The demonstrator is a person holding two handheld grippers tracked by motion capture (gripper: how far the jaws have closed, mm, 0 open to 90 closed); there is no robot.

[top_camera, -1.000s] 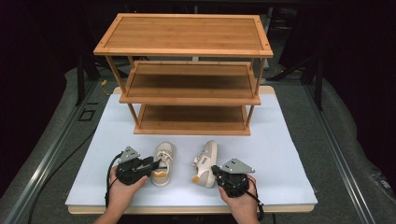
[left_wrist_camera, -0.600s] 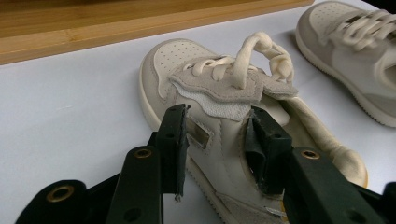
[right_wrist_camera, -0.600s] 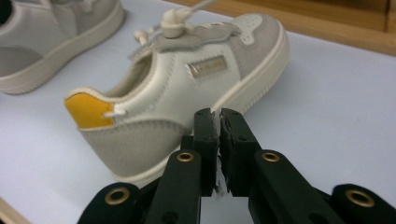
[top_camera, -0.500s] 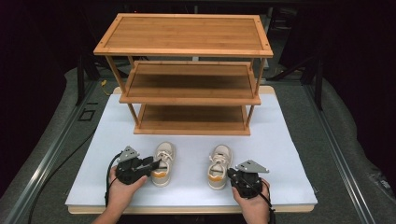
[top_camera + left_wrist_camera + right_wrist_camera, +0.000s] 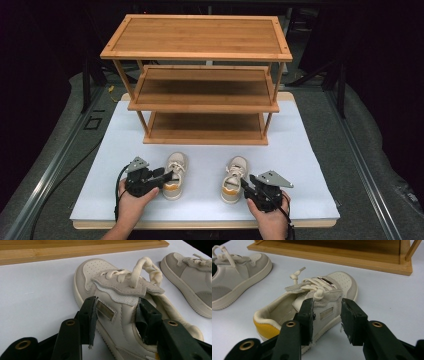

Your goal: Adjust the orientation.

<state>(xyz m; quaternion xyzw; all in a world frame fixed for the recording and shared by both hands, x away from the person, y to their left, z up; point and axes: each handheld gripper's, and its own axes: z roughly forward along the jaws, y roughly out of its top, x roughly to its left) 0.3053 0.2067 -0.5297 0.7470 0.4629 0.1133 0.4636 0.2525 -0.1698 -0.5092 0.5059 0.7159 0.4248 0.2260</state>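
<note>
Both sneakers stood upright near front edge of white mat, short of wooden shoe rack.

Left gripper: jaws just been opening, wide, straddling left sneaker, apparently not pinching.

Right gripper: just been opening too, one jaw inside right sneaker collar, no squeeze.

Looked like release step; next probably regrip and lift to shelf.

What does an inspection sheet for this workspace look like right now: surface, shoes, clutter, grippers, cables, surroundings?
Surface: white mat on a wooden-edged table, clean.
Job's things: left shoe and right shoe, both upright on their soles, toes toward the three-tier wooden rack; the rack's shelves are bare.
Clutter: nothing seen.
Grippers: left gripper straddles the left shoe's side wall, one jaw outside and one inside the opening, its jaws having just been opening; right gripper has just been opening too, its jaws standing apart over the right shoe's side, which is partly between them, ungripped.
Cables: black cable loops from the left gripper.
Surroundings: grey floor covering, dark background.
</note>
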